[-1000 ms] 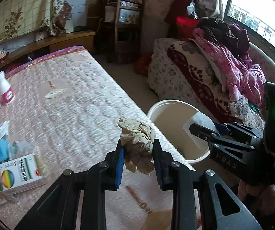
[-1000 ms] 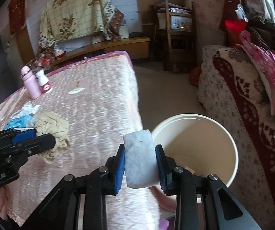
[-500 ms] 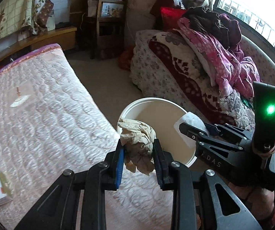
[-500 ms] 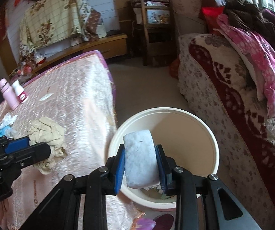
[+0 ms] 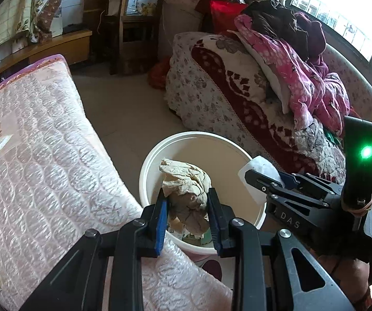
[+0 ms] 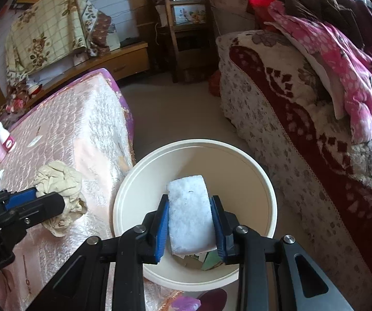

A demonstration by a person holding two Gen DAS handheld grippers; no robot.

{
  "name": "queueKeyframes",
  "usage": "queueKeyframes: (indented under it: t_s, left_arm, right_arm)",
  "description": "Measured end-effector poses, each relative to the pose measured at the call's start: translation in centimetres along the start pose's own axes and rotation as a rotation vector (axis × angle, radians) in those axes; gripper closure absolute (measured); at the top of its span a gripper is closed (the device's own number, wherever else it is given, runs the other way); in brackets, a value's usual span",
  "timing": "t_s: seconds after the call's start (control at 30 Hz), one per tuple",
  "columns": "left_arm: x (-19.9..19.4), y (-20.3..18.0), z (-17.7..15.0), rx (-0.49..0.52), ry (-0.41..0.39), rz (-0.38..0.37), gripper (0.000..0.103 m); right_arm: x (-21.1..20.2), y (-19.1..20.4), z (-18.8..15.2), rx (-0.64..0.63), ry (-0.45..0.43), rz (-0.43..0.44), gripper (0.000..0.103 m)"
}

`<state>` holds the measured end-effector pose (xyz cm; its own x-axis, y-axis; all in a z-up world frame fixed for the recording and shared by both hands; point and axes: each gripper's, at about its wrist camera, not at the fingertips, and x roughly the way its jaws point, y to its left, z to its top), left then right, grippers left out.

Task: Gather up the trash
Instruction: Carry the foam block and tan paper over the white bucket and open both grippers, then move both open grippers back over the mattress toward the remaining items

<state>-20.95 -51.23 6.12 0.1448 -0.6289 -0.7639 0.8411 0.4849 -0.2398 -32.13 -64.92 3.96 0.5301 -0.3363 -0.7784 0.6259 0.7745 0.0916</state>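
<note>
My left tongs (image 5: 187, 216) pinch a crumpled rag (image 5: 186, 185); my right tongs (image 6: 189, 219) clamp a white pad (image 6: 189, 215) over the bucket (image 6: 129, 189). Lettering reads "DAS".

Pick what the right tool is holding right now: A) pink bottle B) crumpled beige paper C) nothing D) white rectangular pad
D: the right tool is shut on a white rectangular pad over the cream bucket; the crumpled beige paper sits in the left tool.

Lived-in home bedroom. Quilted pink mattress (image 5: 38, 160) left; blanket-draped sofa (image 5: 237, 83) heaped with clothes (image 5: 302, 77) right; wooden chair (image 5: 134, 20) and low cabinet (image 6: 118, 62) far; cream bucket (image 6: 261, 181) on floor.
</note>
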Motion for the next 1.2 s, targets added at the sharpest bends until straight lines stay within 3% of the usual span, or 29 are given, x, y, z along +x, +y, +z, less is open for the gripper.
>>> queueKeyframes:
  t_s: [0.27, 0.3, 0.4, 0.6, 1.2]
  left_arm:
    - [1.8, 0.0, 0.1, -0.015, 0.026, -0.023, 0.069]
    - [2.0, -0.1, 0.1, -0.017, 0.032, -0.027, 0.062]
    - [2.1, 0.0, 0.0, -0.030, 0.029, -0.038, 0.042]
    - [1.4, 0.5, -0.2, -0.055, 0.013, -0.022, 0.039]
    - [-4.3, 3.6, -2.2, -0.069, -0.077, 0.175, 0.039]
  right_arm:
    - [1.0, -0.8, 0.0, 0.033, 0.009, 0.001, 0.069]
    - [1.0, -0.9, 0.1, 0.041, 0.006, 0.001, 0.065]
    - [1.0, -1.5, 0.2, 0.068, -0.005, -0.016, 0.022]
    - [0.3, -2.3, 0.3, 0.108, -0.040, -0.012, 0.022]
    - [-0.5, 0.8, -0.9, 0.028, -0.036, -0.006, 0.022]
